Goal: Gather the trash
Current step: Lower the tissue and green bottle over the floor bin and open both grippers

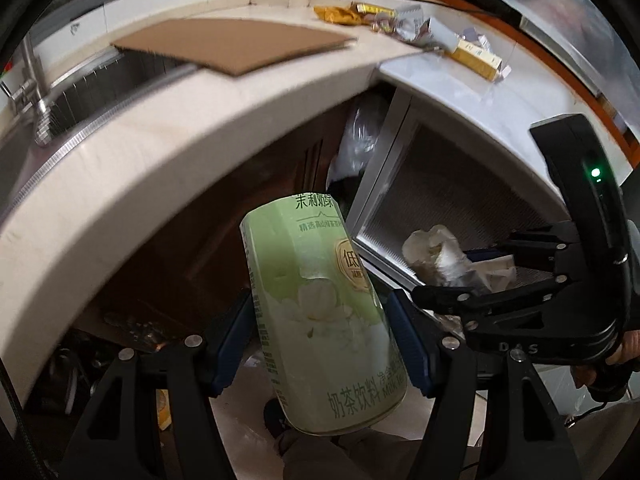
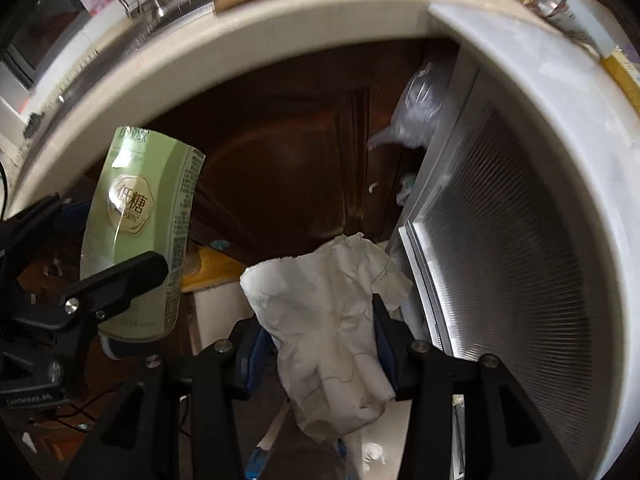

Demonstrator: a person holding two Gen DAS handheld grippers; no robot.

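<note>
A green milk tea can (image 1: 320,320) is clamped, tilted, in the left gripper (image 1: 320,340), while crumpled white paper (image 2: 328,320) is pinched in the right gripper (image 2: 320,344). Both are held in the air below the table (image 1: 160,152) edge, before a dark cabinet door (image 2: 288,152), presumably for carrying to a bin, which is not seen. More wrappers (image 1: 384,18) are left on the table for later collection.

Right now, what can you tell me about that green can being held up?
The green can is a tall, pale-green drink tin printed with white flowers, Chinese lettering and a gold badge. It looks like thin metal, undented. It tilts, its top leaning away to the left. The left tongs clamp its lower half between blue pads, holding it in the air below the pale countertop edge. Nothing else touches it.
</note>
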